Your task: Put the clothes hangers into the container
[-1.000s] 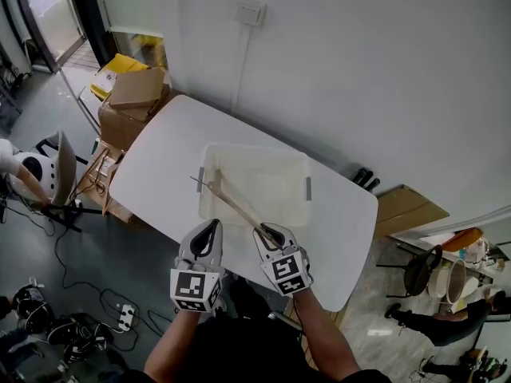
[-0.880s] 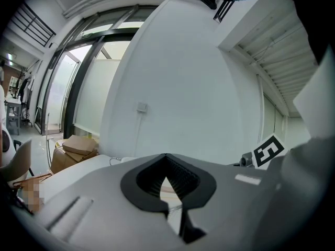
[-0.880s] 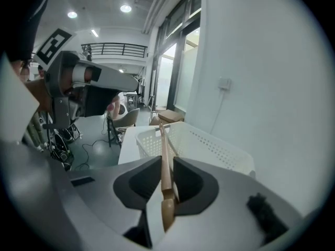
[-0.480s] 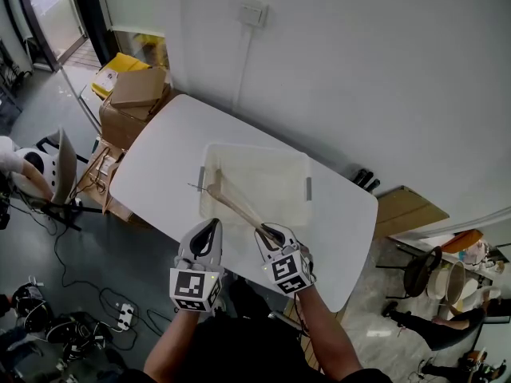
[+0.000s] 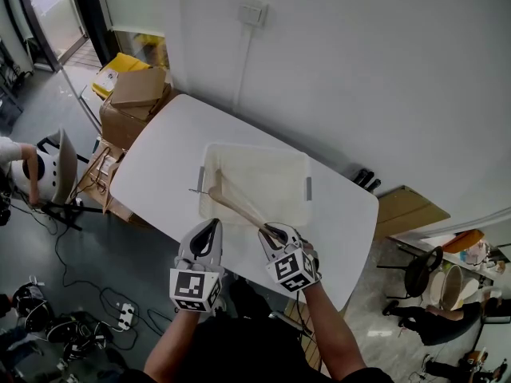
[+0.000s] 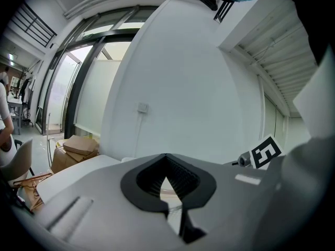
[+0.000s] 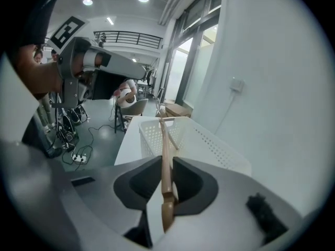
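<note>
A white perforated container [image 5: 254, 148] stands in the middle of the white table [image 5: 164, 154]. My right gripper [image 5: 270, 231] hovers at the container's near side, shut on one end of a wooden clothes hanger [image 5: 233, 206]. The hanger slants up and left over the container's near-left corner, its metal hook [image 5: 196, 189] beyond the rim. In the right gripper view the hanger [image 7: 166, 150] runs between the pads of that gripper [image 7: 166, 166] toward the container [image 7: 207, 143]. My left gripper [image 5: 207, 230] hangs near the table's front edge, shut and empty; in its own view the left gripper [image 6: 168, 175] holds nothing.
Cardboard boxes [image 5: 136, 92] stand past the table's far-left end. A chair [image 5: 61, 166] and a person's arm [image 5: 16, 152] are on the floor at left, with cables and a power strip [image 5: 121, 316] below. A wall socket [image 5: 250, 12] sits above the table.
My right gripper has drifted slightly right and toward me with the hanger, drawing its hook end a little lower. The person at the left has moved. The left gripper stayed put.
</note>
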Demonstrator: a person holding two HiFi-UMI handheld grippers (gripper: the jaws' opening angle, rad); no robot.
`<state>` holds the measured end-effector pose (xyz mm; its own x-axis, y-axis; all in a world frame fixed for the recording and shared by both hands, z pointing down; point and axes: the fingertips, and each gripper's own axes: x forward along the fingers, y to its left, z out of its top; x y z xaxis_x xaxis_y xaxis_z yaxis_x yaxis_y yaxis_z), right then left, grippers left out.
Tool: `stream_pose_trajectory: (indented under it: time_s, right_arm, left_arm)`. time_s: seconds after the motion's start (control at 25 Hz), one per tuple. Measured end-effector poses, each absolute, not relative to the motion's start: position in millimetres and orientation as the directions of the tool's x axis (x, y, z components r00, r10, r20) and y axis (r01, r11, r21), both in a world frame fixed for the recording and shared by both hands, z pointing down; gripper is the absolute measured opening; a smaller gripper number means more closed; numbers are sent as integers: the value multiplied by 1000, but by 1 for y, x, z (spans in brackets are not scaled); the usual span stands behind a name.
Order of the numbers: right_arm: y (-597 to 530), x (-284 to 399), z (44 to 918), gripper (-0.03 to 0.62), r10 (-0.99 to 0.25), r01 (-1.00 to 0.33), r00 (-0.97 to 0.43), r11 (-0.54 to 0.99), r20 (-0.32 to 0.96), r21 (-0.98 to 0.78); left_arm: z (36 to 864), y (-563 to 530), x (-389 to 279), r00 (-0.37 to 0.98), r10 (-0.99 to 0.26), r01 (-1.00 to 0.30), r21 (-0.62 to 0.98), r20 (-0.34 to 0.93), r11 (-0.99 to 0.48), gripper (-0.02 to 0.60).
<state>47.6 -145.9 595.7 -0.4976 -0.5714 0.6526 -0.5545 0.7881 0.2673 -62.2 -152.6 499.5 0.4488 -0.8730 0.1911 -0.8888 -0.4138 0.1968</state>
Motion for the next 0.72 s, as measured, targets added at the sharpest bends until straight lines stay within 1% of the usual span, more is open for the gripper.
stream_pose_trajectory:
  time_s: [0.72]
  right_arm:
    - [-142, 61, 604, 75, -541, -424, -479, 832, 691, 358]
  left_arm:
    - [498, -153, -54, 451, -871, -888, 194, 195, -416, 6]
